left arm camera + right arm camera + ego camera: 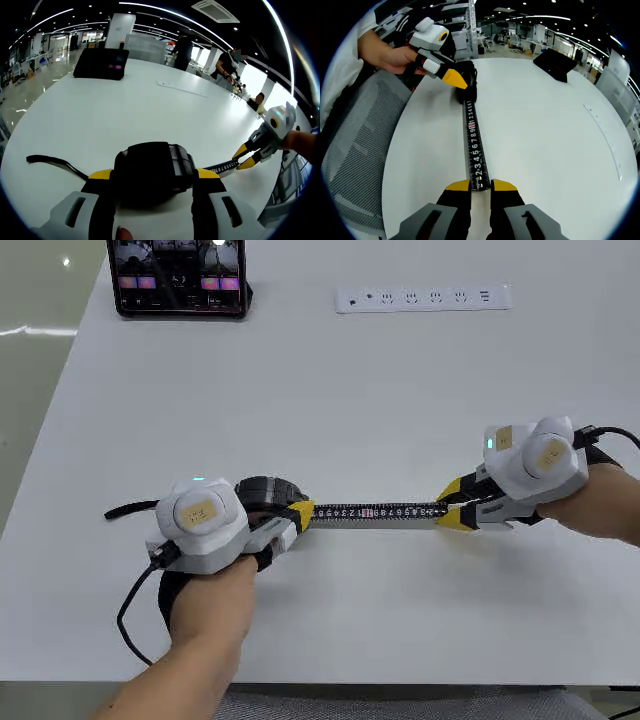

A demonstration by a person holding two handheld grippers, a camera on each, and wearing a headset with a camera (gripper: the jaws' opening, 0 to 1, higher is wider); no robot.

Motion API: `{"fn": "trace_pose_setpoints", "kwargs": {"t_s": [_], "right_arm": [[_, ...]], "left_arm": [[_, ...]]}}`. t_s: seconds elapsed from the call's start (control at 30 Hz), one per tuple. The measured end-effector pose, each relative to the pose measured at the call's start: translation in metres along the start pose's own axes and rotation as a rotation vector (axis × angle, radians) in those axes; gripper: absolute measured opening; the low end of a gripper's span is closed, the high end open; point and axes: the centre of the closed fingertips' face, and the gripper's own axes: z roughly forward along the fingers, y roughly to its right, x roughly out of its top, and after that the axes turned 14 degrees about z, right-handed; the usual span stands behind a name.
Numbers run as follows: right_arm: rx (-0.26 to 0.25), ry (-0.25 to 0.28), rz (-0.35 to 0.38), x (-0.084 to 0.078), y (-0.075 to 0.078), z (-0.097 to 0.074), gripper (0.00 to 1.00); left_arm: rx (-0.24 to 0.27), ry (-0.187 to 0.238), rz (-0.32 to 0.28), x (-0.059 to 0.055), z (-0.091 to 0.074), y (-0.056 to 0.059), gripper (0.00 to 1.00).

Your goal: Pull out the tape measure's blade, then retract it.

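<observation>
Nearest us, our left hand (215, 585) holds the left gripper (285, 525) close to the near edge of the white table (350, 390), left of its middle. Its yellow-tipped jaws stand wide apart, one on each side of the black tape measure case (265, 495), and press against its flanks. In the left gripper view the case (152, 165) sits squarely between the two jaws, with its black wrist strap (50, 161) trailing off along the tabletop towards the left edge. From the case the blade (375, 511) runs out to the right, parallel to the near edge and low over the table, its printed numbers facing up. Our right hand (590, 500) carries the right gripper (450, 505), whose jaws are nearly closed and pinch the blade's free end. The right gripper view shows that end (472, 145) caught between the yellow tips, the blade leading straight away to the case (467, 75). A white power strip (422, 298) lies near the far edge, and a dark device with a lit screen (178, 278) stands at the far left corner.
</observation>
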Motion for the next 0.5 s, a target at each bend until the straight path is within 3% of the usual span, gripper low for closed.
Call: {"fn": "trace_pose_setpoints", "kwargs": {"t_s": [0.5], "right_arm": [[0.017, 0.015, 0.000, 0.014, -0.005, 0.014, 0.10]], "left_arm": [[-0.004, 0.001, -0.006, 0.000, 0.000, -0.001, 0.57]]}}
